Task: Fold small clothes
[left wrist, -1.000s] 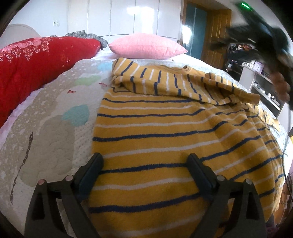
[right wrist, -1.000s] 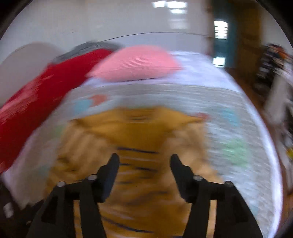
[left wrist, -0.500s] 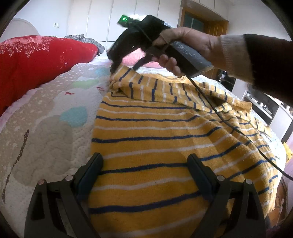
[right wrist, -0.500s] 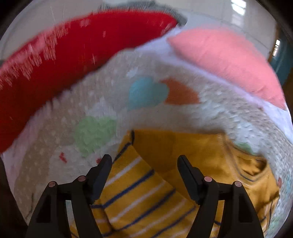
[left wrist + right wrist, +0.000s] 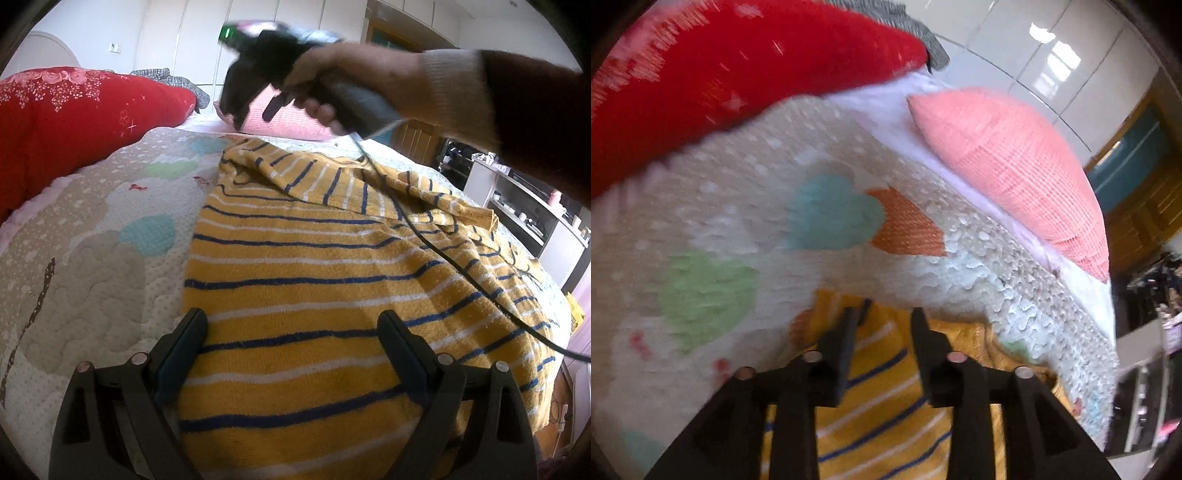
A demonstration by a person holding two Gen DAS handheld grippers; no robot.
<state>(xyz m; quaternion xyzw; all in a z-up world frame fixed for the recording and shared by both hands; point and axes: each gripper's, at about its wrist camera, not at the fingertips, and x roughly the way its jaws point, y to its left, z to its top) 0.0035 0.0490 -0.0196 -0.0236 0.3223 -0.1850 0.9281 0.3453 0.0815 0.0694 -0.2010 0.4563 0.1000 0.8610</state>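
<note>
A red quilt [image 5: 74,122] lies at the left of the bed [image 5: 85,236]. The left hand-held gripper [image 5: 291,332] is spread wide above the near hem of the yellow striped garment [image 5: 314,280], which lies flat on the bed. The right hand-held gripper [image 5: 882,321] (half spread, no cloth pinched) sits over the garment's far corner, before the pink pillow [image 5: 1015,173].

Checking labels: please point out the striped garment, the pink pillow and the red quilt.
striped garment [image 5: 314,280], left wrist view, middle of its body.
pink pillow [image 5: 1015,173], right wrist view, centre.
red quilt [image 5: 74,122], left wrist view, its front face.
</note>
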